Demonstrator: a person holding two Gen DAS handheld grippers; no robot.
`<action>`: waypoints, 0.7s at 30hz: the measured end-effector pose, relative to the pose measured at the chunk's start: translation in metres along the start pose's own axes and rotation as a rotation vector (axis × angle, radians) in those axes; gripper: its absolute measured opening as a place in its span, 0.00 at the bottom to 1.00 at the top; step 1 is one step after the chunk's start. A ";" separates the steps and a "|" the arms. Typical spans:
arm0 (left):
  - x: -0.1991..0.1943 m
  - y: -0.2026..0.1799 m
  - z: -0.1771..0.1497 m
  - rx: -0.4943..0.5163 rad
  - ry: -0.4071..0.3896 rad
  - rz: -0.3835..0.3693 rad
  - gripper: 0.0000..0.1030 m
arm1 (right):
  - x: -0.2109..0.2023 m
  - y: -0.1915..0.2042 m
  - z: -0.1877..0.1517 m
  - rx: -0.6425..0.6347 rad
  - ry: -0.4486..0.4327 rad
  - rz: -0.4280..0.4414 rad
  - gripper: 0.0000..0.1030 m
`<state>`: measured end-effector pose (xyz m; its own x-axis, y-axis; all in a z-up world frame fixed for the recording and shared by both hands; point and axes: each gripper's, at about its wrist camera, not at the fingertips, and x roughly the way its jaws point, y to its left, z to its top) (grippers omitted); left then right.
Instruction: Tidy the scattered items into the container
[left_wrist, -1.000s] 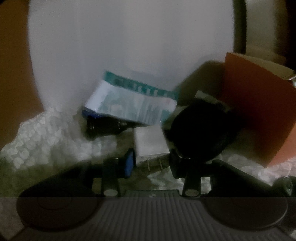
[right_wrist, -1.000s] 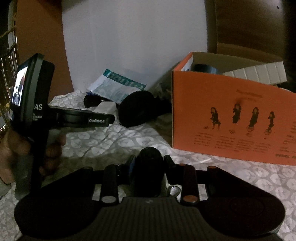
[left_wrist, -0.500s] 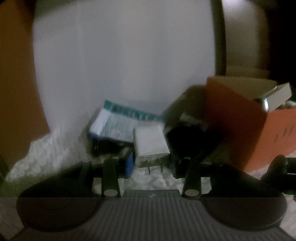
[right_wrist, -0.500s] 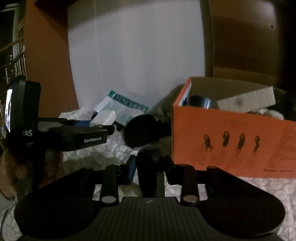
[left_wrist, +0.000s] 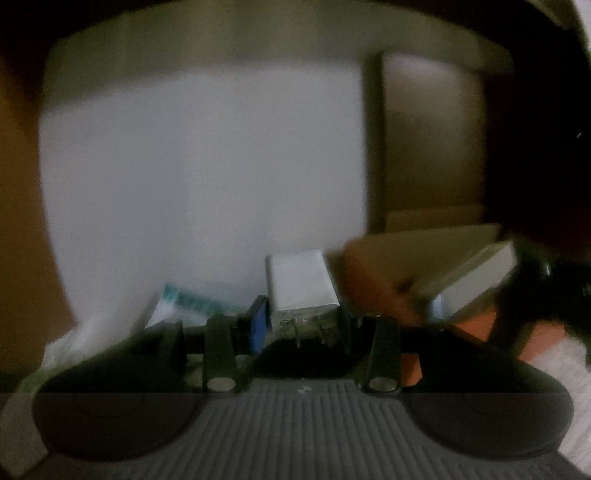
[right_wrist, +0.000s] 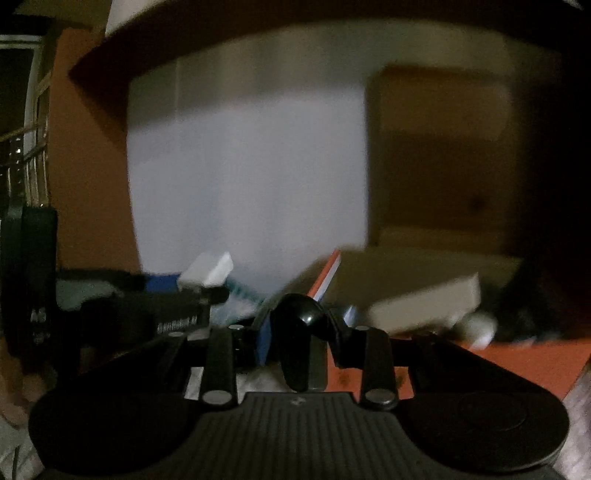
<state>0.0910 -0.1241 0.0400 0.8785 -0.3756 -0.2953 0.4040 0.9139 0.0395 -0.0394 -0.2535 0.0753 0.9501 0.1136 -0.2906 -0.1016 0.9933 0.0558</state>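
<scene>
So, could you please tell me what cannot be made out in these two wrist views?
- Dark object in the right gripper: right wrist view, too dim and blurred to identify.
- Orange box contents: both views, motion blur; only a pale block shows.
- Teal-printed packet: left wrist view, lettering blurred, lower part hidden by the left gripper holding the white charger.

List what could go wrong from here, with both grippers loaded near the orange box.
1. The left gripper pinches the white charger only at its prong end, so it might pivot or slip out.
2. The right gripper clamps a glossy black rounded item that could squirt loose.
3. The orange box already holds a tilted white carton, so either drop may land on it and bounce out.
</scene>
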 end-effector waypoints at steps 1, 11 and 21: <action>0.001 -0.006 0.006 0.002 -0.010 -0.013 0.37 | -0.005 -0.005 0.007 -0.004 -0.022 -0.011 0.28; 0.052 -0.081 0.035 0.011 -0.026 -0.094 0.38 | 0.013 -0.106 0.036 0.023 -0.050 -0.180 0.28; 0.108 -0.109 0.026 0.008 0.045 -0.053 0.38 | 0.065 -0.172 0.017 0.075 0.015 -0.213 0.27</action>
<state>0.1482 -0.2684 0.0283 0.8434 -0.4164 -0.3395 0.4522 0.8914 0.0301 0.0453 -0.4171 0.0630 0.9431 -0.0973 -0.3179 0.1231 0.9905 0.0621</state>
